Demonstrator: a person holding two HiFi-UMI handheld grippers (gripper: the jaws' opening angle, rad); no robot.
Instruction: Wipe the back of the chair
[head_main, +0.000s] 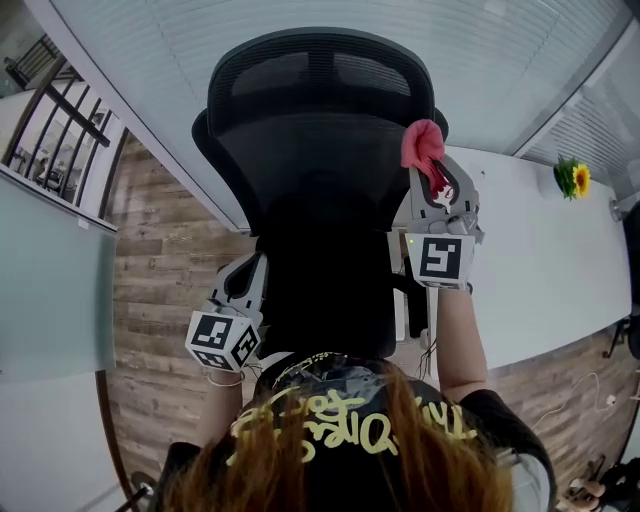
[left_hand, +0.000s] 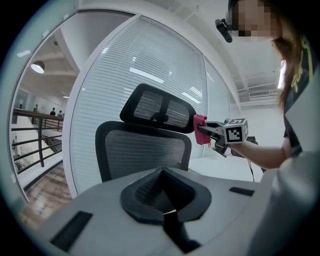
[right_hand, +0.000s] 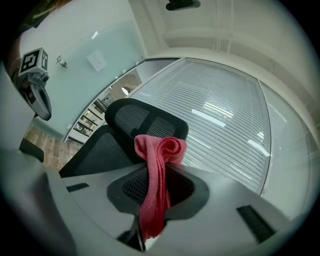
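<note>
The right tool (right_hand: 150, 210) is pinching a pink cloth (right_hand: 159, 165) between its jaws. A rolled wad is bulging out past the tips, so fabric rather than plastic would be meeting the chair (head_main: 318, 150) first. In the head view the right tool (head_main: 432, 172) is being held raised. The wad is sitting just ahead of it, close beside the right edge of the backrest (head_main: 320, 170) and below the headrest (head_main: 320, 70). I cannot tell whether it is touching the frame. The mesh is lying ahead and to the left of the tips, so a leftward sweep looks like the natural next stroke. The left tool (left_hand: 167, 212) is being carried lower, its jaws pressed together on nothing, with the backrest well ahead of it. It is probably idling out of the wiping path. Wiping seems to be only just starting.
</note>
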